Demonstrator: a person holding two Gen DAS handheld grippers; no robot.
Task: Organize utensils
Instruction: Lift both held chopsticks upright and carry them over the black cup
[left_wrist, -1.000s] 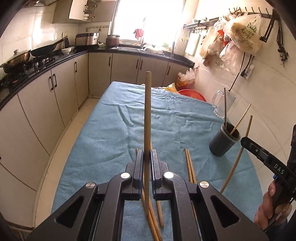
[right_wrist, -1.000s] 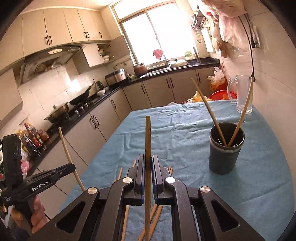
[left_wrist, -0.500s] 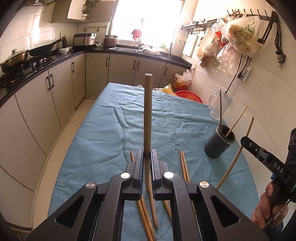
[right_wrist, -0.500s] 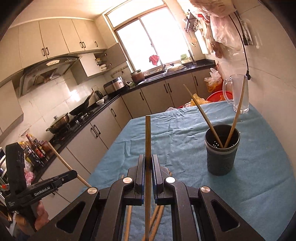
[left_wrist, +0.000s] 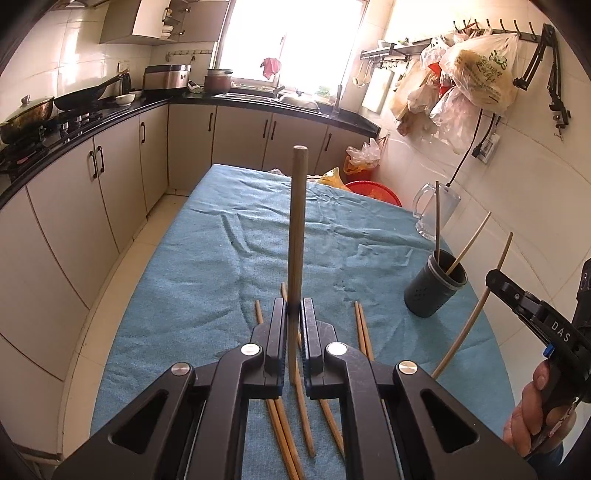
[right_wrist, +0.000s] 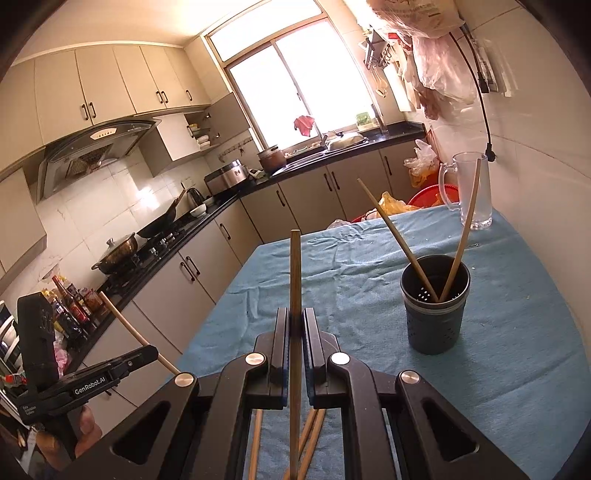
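My left gripper (left_wrist: 294, 308) is shut on a wooden chopstick (left_wrist: 297, 221) that stands upright above the blue cloth. My right gripper (right_wrist: 294, 318) is shut on another chopstick (right_wrist: 295, 273), also upright; it shows at the right edge of the left wrist view (left_wrist: 495, 280). A dark grey utensil holder (right_wrist: 436, 306) stands to the right with two chopsticks (right_wrist: 402, 243) leaning in it; it also shows in the left wrist view (left_wrist: 434, 288). Several loose chopsticks (left_wrist: 360, 328) lie on the cloth below both grippers.
The table is covered with a blue cloth (left_wrist: 258, 236). A clear glass mug (right_wrist: 471, 192) stands at the far right by the tiled wall. Kitchen cabinets and a stove counter (left_wrist: 74, 122) run along the left. A red basin (left_wrist: 373, 190) sits beyond the table's far end.
Both grippers have lifted and drawn back from the table with their chopsticks; the holder and loose chopsticks now look farther off and lower.
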